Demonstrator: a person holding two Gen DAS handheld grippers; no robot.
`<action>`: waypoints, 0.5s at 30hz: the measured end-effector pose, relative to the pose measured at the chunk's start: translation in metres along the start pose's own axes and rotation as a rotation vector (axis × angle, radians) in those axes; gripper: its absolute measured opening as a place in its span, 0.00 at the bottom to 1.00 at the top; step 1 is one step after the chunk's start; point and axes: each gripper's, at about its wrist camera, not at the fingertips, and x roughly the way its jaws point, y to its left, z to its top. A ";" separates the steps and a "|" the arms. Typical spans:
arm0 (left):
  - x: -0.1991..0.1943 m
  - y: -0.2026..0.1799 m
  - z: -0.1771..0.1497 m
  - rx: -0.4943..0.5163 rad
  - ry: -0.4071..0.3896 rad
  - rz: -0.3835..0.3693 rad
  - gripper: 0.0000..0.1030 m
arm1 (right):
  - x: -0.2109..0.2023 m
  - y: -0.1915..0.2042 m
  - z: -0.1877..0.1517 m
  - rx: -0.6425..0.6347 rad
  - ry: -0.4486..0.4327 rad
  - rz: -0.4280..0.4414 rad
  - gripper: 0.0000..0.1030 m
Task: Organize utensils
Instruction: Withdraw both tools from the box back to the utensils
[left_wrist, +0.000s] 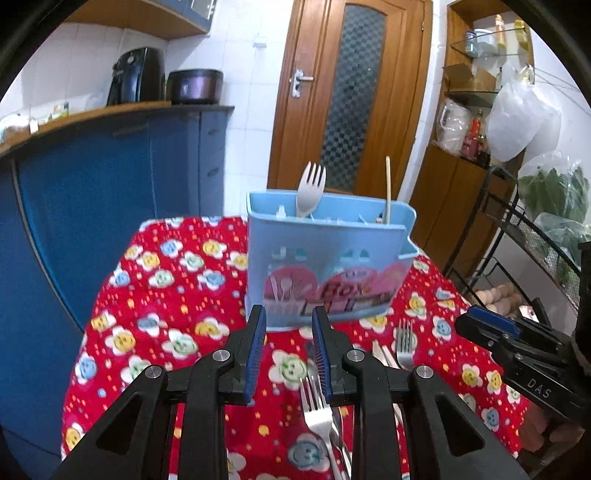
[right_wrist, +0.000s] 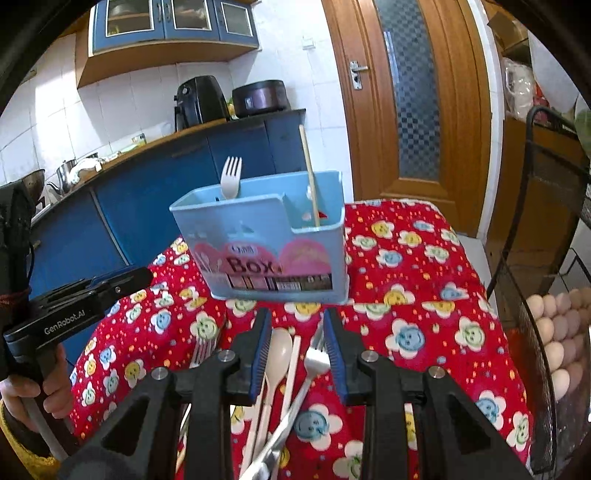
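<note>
Glossy metal fork on patterned cloth; smooth plastic caddy.

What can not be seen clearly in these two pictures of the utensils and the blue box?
- Inside of the blue box: both views, its walls hide the lower ends of the white fork and the chopstick.
- Loose utensils on the red cloth: right wrist view, the metal fork and spoon handles run off the bottom edge, partly behind the right gripper fingers.
- Box label: left wrist view, blurred.

Both wrist views toward caddy
</note>
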 end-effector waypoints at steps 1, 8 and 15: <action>0.001 0.001 -0.003 -0.005 0.012 -0.007 0.25 | 0.000 -0.001 -0.003 0.002 0.005 -0.001 0.31; 0.014 0.005 -0.022 -0.049 0.098 -0.056 0.25 | 0.004 -0.007 -0.017 0.032 0.042 -0.002 0.31; 0.031 0.006 -0.041 -0.075 0.189 -0.086 0.33 | 0.009 -0.015 -0.026 0.062 0.068 -0.008 0.32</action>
